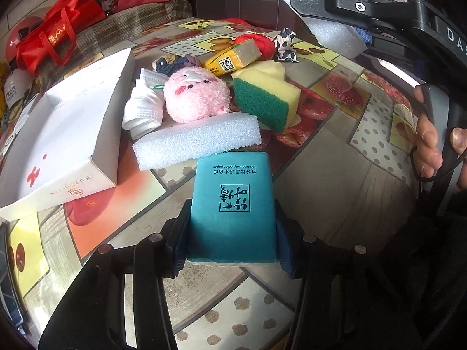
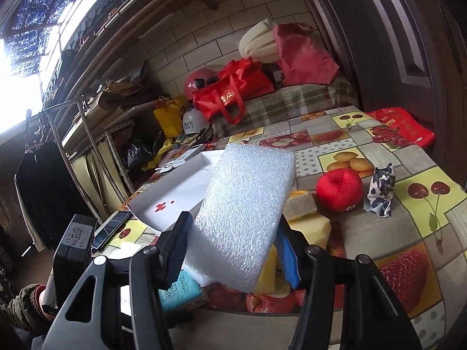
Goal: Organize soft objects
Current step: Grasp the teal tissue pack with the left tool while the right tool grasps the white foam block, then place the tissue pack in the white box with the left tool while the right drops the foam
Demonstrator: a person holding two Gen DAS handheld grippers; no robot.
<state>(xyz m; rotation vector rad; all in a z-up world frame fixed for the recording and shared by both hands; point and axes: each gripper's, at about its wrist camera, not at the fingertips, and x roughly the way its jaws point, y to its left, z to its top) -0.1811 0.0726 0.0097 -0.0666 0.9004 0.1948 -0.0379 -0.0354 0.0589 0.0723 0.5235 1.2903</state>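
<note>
My left gripper (image 1: 230,250) is shut on a teal tissue pack (image 1: 232,207), held low over the table. My right gripper (image 2: 230,245) is shut on a white foam block (image 2: 248,213), lifted above the table; the block also shows in the left wrist view (image 1: 318,20). A second foam slab (image 1: 198,140) lies just beyond the teal pack. Behind the slab sit a pink plush (image 1: 195,96), a white sock (image 1: 143,110), a green-yellow sponge (image 1: 265,99), a yellow tissue pack (image 1: 233,58), a red plush apple (image 2: 340,194) and a black-white cloth (image 2: 381,192). An open white box (image 1: 70,134) stands to the left.
The table wears a fruit-print cloth (image 1: 335,157). A phone (image 2: 111,229) lies by the box's near corner. A red bag (image 2: 230,93), helmets and a plaid-covered bench stand behind the table. A red packet (image 2: 402,128) lies at the far right.
</note>
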